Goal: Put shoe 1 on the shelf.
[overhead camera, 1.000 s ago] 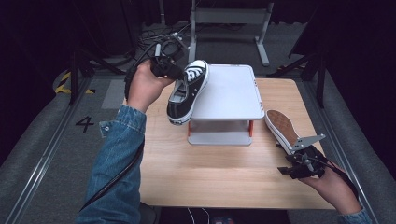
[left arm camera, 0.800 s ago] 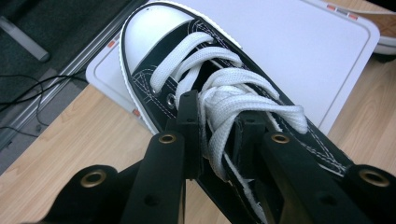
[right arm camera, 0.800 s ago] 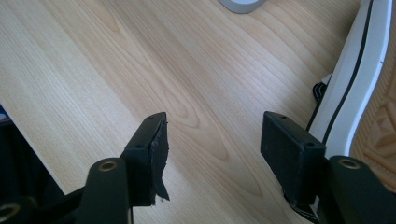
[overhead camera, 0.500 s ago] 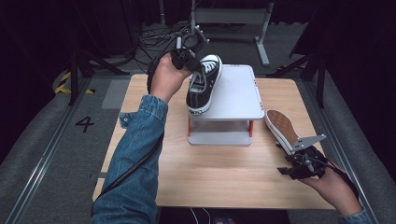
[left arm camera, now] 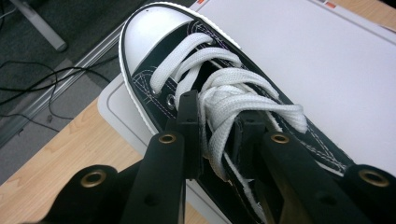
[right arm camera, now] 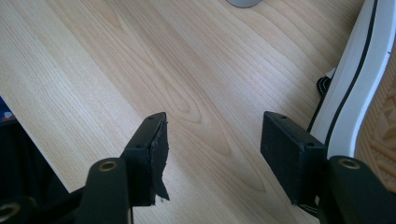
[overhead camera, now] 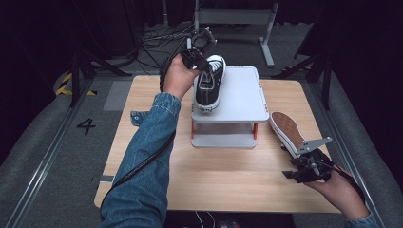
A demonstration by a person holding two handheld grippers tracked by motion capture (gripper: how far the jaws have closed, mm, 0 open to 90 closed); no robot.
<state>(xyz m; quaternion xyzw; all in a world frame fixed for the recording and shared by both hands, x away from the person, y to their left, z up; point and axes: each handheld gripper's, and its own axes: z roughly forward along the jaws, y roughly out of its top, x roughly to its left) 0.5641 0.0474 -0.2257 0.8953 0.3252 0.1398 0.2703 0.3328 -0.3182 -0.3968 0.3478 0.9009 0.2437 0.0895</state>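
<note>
Take the grey two-tier stand (overhead camera: 242, 95) in the middle of the wooden surface (overhead camera: 228, 178) as the marker. At its left edge, the left gripper (overhead camera: 198, 61) has its fingers (left arm camera: 189, 133) pinched shut on the laced upper of a black sneaker (overhead camera: 208, 85), one finger outside the eyelet row and the other buried under the laces. The shoe sits along the stand's left side, sole down or nearly so, toe pointing away from the person. My worry is that edge: the shoe looks close enough to the rim that letting go carelessly could tip it off onto the surface, and a finger caught under a lace could drag it on withdrawal.

Right of the stand, the second sneaker (overhead camera: 287, 132) lies on its side, brown sole showing. The right gripper (overhead camera: 309, 164) hangs just beside its heel, fingers (right arm camera: 292, 151) spread wide and empty. A grab at that slanted sole could slip.
</note>
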